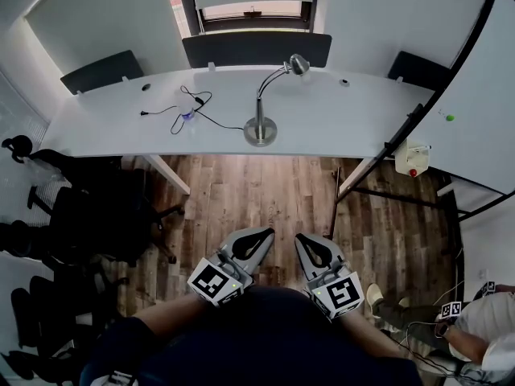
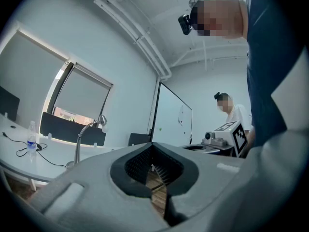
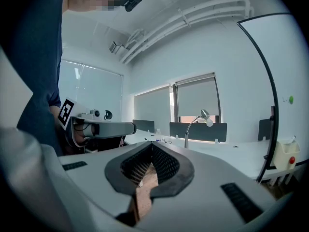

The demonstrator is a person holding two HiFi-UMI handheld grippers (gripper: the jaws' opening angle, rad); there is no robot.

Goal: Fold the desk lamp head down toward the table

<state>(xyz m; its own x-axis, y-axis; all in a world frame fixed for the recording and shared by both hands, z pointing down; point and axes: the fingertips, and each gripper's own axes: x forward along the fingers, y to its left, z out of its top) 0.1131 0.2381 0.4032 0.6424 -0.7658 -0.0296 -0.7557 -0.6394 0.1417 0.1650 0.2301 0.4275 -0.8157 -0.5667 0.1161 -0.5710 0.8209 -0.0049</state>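
White desk (image 1: 338,119): spans the room ahead of me, past the wooden floor (image 1: 257,191).
Black cable (image 1: 189,111): lies loose on its left half.
Left gripper (image 1: 262,233): my jaws are closed together, nothing between them, well short of the desk.
Desk lamp (image 1: 260,127): stands mid-desk on its round base, neck arched, head raised.
Right gripper (image 1: 300,238): jaws closed, empty, beside my left one.

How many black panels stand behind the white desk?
3 black panels: one at the left end, one in the middle behind the desk lamp, one at the right end. None looks hidden.
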